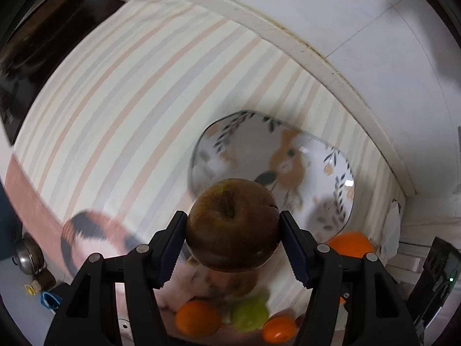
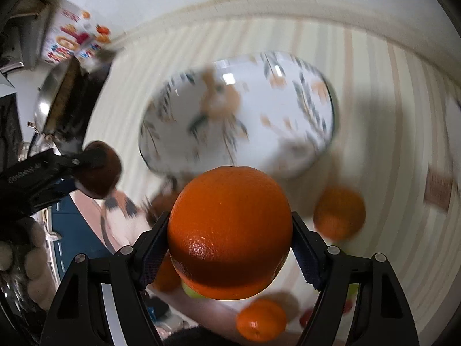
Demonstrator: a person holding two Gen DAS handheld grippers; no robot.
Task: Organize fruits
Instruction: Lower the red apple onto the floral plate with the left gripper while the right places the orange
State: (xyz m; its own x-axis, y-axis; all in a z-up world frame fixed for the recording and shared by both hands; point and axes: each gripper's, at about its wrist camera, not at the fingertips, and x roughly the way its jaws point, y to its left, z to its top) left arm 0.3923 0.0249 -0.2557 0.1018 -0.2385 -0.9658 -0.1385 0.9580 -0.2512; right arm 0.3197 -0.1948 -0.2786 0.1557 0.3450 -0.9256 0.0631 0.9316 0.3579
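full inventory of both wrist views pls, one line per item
Dark apple: 1, brown-red, held in left tongs above the cloth.
Held orange: 1, orange, held in right tongs.
Loose oranges: at least 3, orange, on the cloth near the plate and below the tongs.
Green fruit: 1, yellow-green, on the cloth between two oranges; blurred.
Plate: 1, white with leaf and animal print, on the cloth, nothing on it.
Cloth: 1, cream with pastel stripes, covers the surface.
Metal pan: 1, silver, off the cloth's edge.
Left tongs: black, shut on the apple.
Right tongs: black, shut on the orange.
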